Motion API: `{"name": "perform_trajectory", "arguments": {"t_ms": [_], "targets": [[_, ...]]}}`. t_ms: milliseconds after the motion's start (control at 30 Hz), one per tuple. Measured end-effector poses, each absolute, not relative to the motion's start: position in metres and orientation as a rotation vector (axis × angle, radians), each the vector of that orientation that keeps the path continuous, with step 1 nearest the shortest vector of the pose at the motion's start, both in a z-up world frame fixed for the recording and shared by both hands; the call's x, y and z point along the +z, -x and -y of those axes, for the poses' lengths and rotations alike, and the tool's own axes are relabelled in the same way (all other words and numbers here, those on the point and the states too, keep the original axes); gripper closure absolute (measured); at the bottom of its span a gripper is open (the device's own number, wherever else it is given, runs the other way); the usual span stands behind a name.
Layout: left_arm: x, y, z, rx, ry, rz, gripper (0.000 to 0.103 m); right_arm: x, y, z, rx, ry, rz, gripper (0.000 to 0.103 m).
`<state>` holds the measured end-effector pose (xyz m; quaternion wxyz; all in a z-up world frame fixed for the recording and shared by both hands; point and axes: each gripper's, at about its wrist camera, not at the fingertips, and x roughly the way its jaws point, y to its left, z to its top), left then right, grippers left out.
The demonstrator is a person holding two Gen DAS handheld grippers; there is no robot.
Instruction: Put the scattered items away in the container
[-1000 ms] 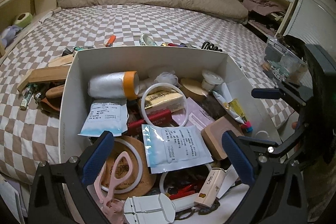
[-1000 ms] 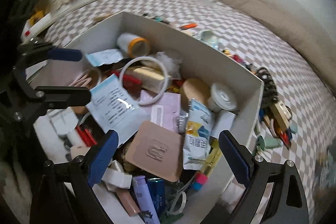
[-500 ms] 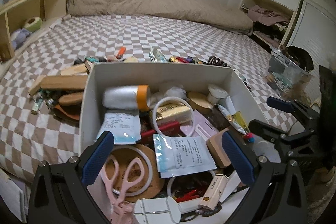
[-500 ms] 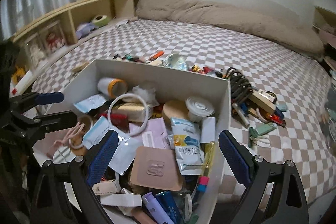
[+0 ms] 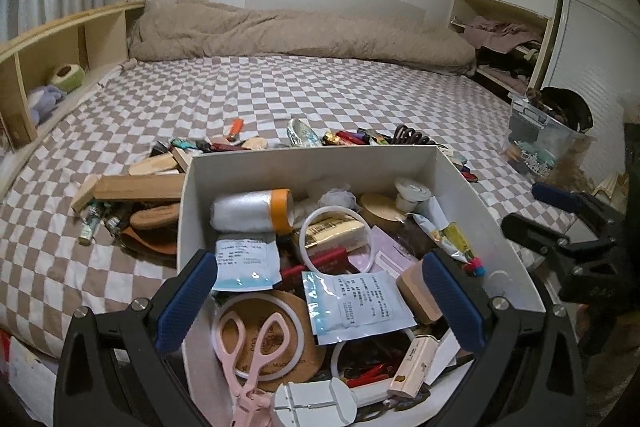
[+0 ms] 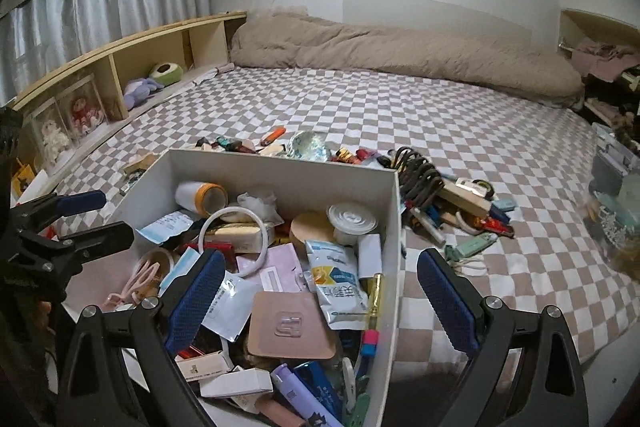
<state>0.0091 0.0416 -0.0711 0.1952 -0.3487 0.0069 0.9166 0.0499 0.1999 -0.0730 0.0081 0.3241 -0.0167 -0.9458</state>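
Left wrist view: since the frame half a second ago the camera has risen and drawn back, so more of the wall and the bed (image 5: 320,91) shows, and the white box (image 5: 308,163) sits lower in frame. Right wrist view records the same retreat.

Left gripper (image 5: 320,303): jaws spread wide, nothing between the blue pads. Right gripper (image 6: 320,299): likewise wide open and empty. Both hang above the near end of the box.

The box rests on the checked bedcover and is heaped full: a foil roll with orange core (image 5: 252,211), a white ring (image 5: 334,239), pink scissors (image 5: 252,347), printed sachets (image 5: 356,299), a tan square pad (image 6: 292,323), a lidded white cup (image 6: 352,219).

Loose items lie outside. Behind the far wall: an orange lighter (image 5: 237,126) and a crumpled foil piece (image 6: 308,145). To the left: a wooden block (image 5: 138,187) and small bottles (image 5: 94,219). To the right: a coiled black cable (image 6: 418,175) and what appear to be pens and clips, too small to confirm. The far wall partly hides the row behind it.
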Motion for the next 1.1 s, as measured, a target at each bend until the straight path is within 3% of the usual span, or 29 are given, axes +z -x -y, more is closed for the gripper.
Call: {"name": "perform_trajectory", "arguments": {"t_ms": [467, 1100], "targets": [[-0.034, -0.038, -0.028, 2.664, 0.809, -0.012, 0.000, -0.037, -0.083, -0.210, -3.006, -0.883, 0.096, 0.006], [-0.027, -0.051, -0.024, 2.705, 0.764, -0.039, 0.000, -0.025, -0.100, -0.218, -3.063, -0.849, 0.122, 0.006]]}}
